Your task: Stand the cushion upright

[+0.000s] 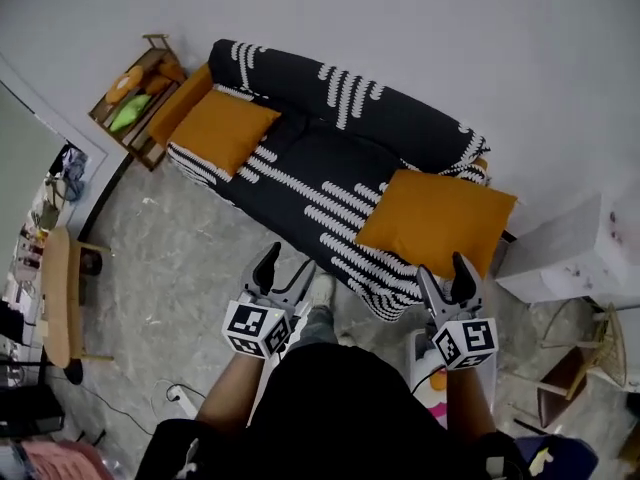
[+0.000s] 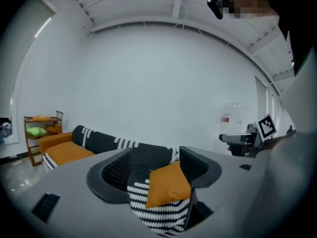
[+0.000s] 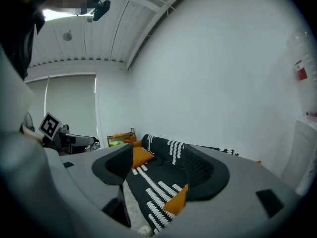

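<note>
Your left gripper (image 1: 288, 268) and right gripper (image 1: 443, 273) hang short of the sofa (image 1: 300, 158), jaws partly open and holding nothing. The orange cushion (image 1: 437, 218) lies flat at its right end. Grip opposite edges, then tip it against the backrest (image 1: 380, 108).

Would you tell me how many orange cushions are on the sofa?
2. Left cushion lies at the end of the sofa by the shelf; right cushion at the other end. None seems hidden.
</note>
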Demonstrator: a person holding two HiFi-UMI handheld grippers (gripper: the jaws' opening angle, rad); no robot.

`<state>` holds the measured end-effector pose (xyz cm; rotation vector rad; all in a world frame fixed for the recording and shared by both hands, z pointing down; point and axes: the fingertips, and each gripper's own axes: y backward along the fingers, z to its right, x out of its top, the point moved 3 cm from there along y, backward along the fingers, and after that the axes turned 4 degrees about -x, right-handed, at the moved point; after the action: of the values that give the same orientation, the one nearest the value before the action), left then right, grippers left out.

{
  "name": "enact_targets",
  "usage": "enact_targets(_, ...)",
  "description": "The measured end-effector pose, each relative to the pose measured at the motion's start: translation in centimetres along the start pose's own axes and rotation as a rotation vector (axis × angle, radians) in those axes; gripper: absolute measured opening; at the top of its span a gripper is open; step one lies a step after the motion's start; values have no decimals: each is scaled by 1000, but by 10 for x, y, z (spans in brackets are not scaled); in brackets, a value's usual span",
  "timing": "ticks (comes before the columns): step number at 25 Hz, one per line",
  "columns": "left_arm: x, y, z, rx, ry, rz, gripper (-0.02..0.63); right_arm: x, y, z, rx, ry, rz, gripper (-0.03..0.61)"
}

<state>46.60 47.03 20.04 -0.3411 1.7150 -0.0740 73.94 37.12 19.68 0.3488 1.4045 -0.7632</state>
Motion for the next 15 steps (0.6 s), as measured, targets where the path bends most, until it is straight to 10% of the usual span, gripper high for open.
enact_targets(15, 39, -194, -110, -286, -10, -113, 325, 18, -143, 45, -289, -7, -74, 331)
